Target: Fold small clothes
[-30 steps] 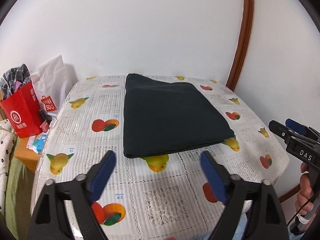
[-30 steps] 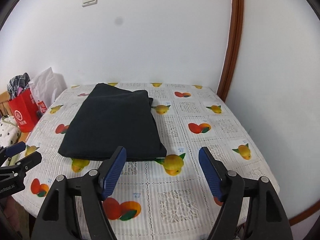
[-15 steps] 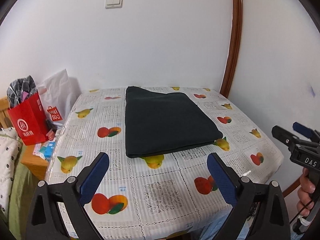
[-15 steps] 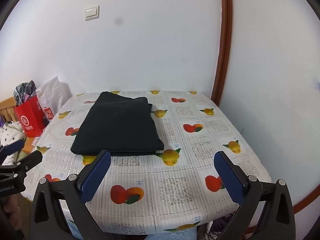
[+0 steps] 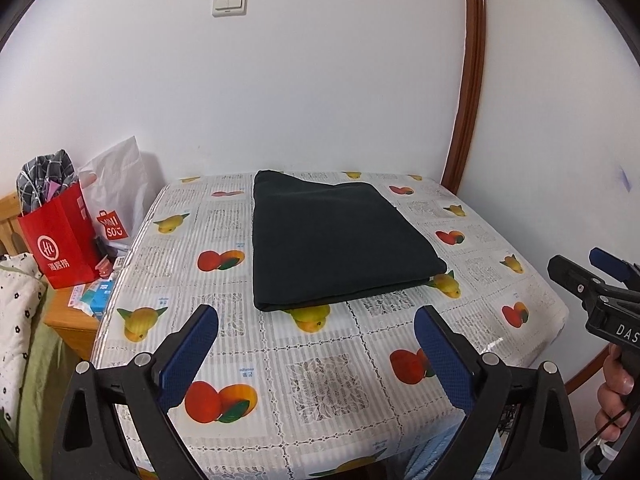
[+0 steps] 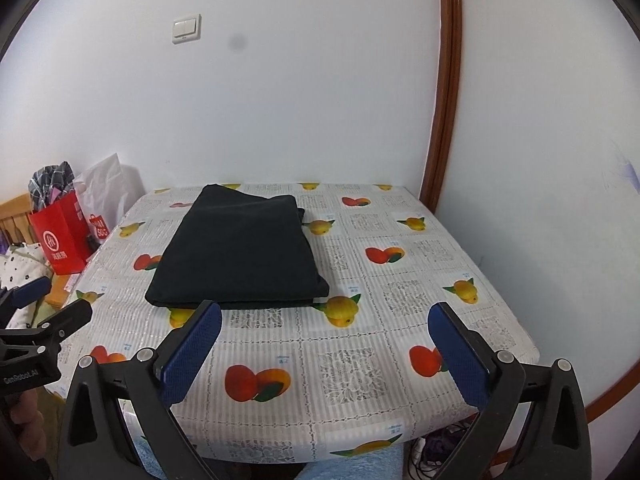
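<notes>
Gaping left tool (image 5: 316,334), apparently empty

We see a dark blue-black fabric garment (image 5: 336,240) folded into a flat rectangular stack, lying on the fruit-patterned surface (image 5: 328,376), toward its far left half.

The cloth (image 5: 332,240) is plain dark, near black with a green cast. The tablecloth (image 5: 320,376) under it is white with grey lace-like squares and printed fruit: red-orange peaches with green leaves, yellow pears. Both grippers, left (image 5: 316,340) and right (image 6: 326,338), are black with blue textured pads. Off the table's left edge stand a red bag (image 5: 60,236) with a white round logo and a white bag (image 5: 116,192) with a red mark. The wall (image 5: 320,80) is white, with a brown wood trim (image 5: 468,80).
</notes>
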Demonstrator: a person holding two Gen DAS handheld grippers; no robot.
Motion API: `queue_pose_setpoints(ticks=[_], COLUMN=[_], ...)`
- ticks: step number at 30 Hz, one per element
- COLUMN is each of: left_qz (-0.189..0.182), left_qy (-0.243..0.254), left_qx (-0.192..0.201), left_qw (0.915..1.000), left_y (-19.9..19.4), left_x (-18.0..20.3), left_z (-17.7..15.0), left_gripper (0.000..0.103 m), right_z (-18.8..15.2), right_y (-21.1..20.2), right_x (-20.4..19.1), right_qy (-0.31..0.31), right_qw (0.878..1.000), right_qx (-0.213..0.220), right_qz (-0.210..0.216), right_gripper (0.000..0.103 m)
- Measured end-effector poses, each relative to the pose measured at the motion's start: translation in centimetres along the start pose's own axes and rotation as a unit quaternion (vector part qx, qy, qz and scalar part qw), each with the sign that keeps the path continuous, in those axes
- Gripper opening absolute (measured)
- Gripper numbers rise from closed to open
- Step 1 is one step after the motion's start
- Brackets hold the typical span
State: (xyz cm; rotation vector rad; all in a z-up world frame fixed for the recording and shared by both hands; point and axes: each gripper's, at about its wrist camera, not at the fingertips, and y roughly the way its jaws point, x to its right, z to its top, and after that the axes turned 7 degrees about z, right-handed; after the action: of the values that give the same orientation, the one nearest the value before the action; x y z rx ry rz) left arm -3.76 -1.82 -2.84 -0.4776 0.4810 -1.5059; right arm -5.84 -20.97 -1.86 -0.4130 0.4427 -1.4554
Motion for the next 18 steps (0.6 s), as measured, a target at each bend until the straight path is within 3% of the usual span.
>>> queue_pose_setpoints(ticks=[18], left_qz=[0.003], left_qy=[0.001], left_qx=[0.0], left_qw=[1.0], left_y=[-0.15], left_x=[-0.27], left_z=[-0.13], left_gripper=[0.099], right_z=[-0.4], right_y=[0.55], right_x=[-0.06], right_qy=[0.0], right_qw=[1.0], right_qx=[-0.007], right_qz=[-0.001], right_gripper=[0.102])
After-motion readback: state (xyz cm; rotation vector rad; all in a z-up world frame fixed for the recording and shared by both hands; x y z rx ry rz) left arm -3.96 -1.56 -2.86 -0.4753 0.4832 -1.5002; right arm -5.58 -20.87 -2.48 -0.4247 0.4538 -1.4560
